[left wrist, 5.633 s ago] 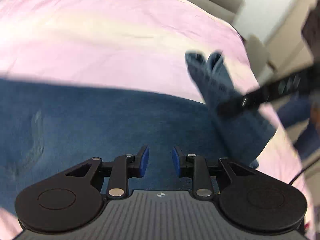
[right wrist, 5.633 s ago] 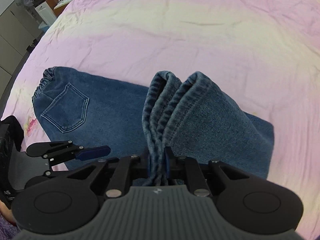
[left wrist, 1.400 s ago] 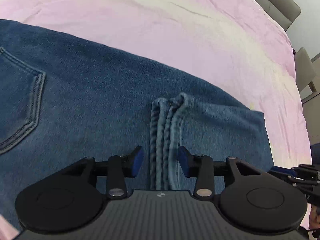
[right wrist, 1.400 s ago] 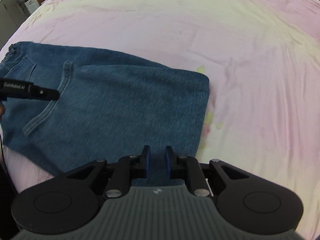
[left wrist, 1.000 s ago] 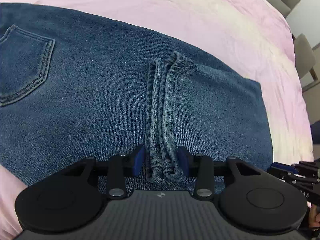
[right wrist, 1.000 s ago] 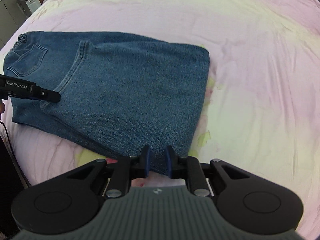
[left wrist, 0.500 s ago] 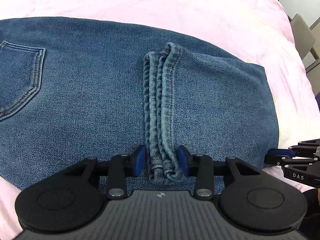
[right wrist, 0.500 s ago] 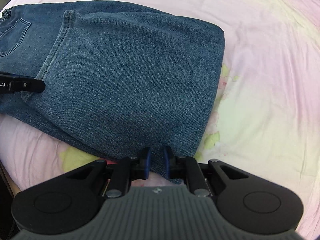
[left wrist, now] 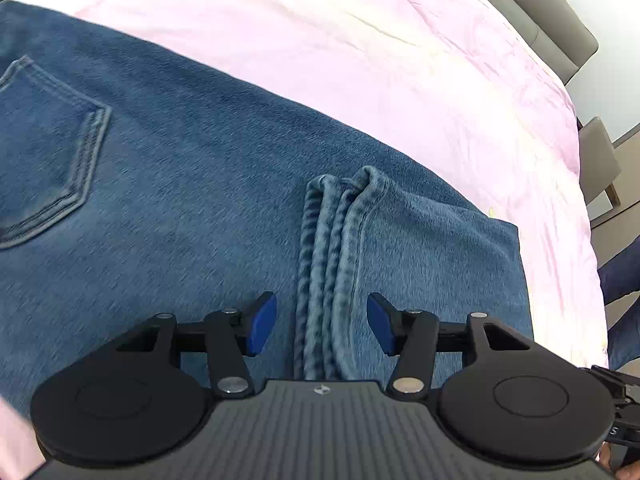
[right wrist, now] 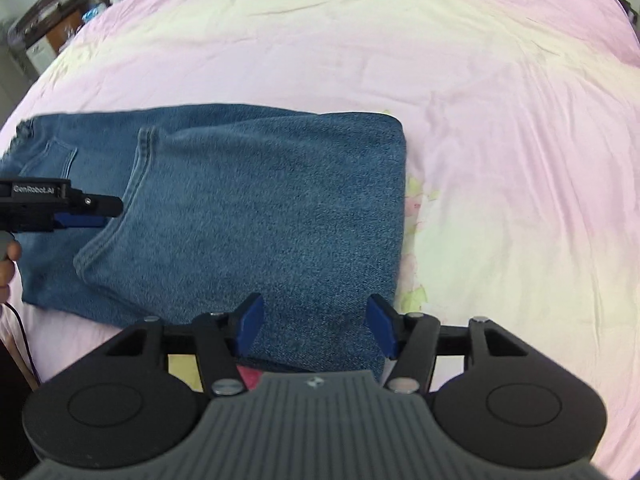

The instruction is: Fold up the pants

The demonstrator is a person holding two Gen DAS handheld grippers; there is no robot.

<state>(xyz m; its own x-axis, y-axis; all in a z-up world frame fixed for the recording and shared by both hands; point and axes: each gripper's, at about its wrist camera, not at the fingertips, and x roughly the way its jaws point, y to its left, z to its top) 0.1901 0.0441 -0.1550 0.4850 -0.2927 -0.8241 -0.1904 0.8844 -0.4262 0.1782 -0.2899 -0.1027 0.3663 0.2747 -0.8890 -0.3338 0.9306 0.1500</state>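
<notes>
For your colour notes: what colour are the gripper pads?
Blue, on black fingers; the pads show best in the right wrist view.

Coarse, matt blue denim pants (right wrist: 260,208) with stitched hems are seen on a smooth, lightly creased pink cotton bedsheet (right wrist: 500,140). The matt black plastic hand-held gripper (left wrist: 322,322) carries blue rubbery pads (left wrist: 262,322).

A home bedroom, by the look of it; a wide bed spread with a rumpled pink and pale yellow sheet (right wrist: 460,80) fills both views; a grey padded bed frame (left wrist: 552,12) runs along its far edge against a plain pale wall; a chair (left wrist: 600,164) stands just beside the bed; at the far corner sit a cabinet and a cluttered surface (right wrist: 52,28), too small to make out.
</notes>
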